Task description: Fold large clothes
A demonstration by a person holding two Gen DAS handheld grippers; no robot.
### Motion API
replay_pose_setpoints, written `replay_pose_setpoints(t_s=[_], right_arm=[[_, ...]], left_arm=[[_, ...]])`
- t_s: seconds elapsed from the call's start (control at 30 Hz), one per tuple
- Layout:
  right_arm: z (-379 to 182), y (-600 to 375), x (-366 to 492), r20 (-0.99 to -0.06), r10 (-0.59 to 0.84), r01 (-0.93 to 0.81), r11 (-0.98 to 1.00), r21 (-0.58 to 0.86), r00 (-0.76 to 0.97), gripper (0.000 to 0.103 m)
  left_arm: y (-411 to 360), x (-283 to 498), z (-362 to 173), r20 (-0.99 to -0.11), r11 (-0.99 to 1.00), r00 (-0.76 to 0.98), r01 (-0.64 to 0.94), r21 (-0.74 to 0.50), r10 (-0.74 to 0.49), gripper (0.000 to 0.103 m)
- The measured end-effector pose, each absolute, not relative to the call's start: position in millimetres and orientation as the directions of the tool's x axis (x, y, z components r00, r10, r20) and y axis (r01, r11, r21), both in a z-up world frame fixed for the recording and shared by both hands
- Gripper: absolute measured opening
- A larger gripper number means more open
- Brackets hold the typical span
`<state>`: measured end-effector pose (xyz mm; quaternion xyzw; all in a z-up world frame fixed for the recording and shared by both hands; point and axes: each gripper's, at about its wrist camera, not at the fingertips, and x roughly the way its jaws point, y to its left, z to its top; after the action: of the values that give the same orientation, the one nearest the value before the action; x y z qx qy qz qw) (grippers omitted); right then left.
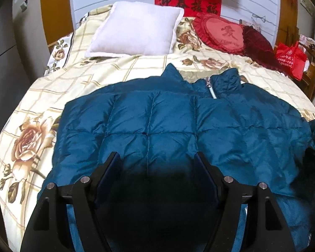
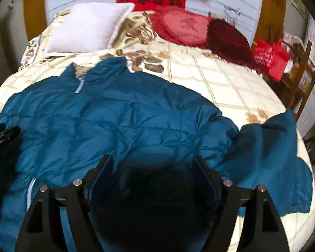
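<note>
Nearest in the left wrist view, the left gripper hangs over the lower front of the teal quilted puffer jacket, fingers spread wide with only fabric below them and nothing pinched. In the right wrist view the right gripper also stands wide apart over the jacket's right half, gripping nothing, though the padding there bunches up close between the fingers.

The jacket lies front-up on the cream floral bedspread, its long axis running away from both grippers, hem near and collar far, the zipper partly done up. The relation that matters is the right sleeve: it sprawls outward to the right of the right gripper, just beside it, well apart from the left one. Folding it in across the body looks like the right hand's job.

Farther up the bed sit a white square pillow, a red heart-shaped cushion and a dark red cushion, all clear of the jacket. A red shopping bag rests beyond the bed's right edge. Nothing blocks the fold.
</note>
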<state>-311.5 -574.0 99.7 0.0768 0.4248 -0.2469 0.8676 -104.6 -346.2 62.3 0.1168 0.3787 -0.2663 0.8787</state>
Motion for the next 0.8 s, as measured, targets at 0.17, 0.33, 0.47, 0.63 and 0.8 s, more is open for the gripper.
replay_pose_setpoints(t_s=[0.17, 0.33, 0.47, 0.63, 0.8], right_arm=[[87.9, -560.8, -315.6, -0.796, -0.356, 0.467, 0.878, -0.106, 0.489, 0.080], [58.8, -567.5, -317.5, -0.830, -0.328, 0.484, 0.871, -0.081, 0.452, 0.081], [74.8, -563.3, -332.2, -0.823, -0.303, 0.484, 0.874, -0.039, 0.481, 0.081], [114.8, -562.4, -361.7, -0.776, -0.341, 0.474, 0.878, -0.061, 0.531, 0.081], [151.2, -592.3, -407.8, -0.742, -0.374, 0.528, 0.849, -0.032, 0.556, 0.081]], left_arm=[[-338.4, -125.2, 78.0, -0.694, 0.823, 0.598, 0.567, 0.013, -0.401, 0.075], [-330.6, -145.7, 89.3, -0.673, 0.812, 0.605, 0.584, 0.011, -0.426, 0.075], [-330.5, -154.7, 89.5, -0.680, 0.801, 0.591, 0.599, 0.009, -0.434, 0.075], [-330.8, -162.2, 84.5, -0.699, 0.797, 0.546, 0.601, -0.056, -0.461, 0.075], [-335.5, -176.3, 79.7, -0.707, 0.781, 0.526, 0.621, -0.062, -0.473, 0.075]])
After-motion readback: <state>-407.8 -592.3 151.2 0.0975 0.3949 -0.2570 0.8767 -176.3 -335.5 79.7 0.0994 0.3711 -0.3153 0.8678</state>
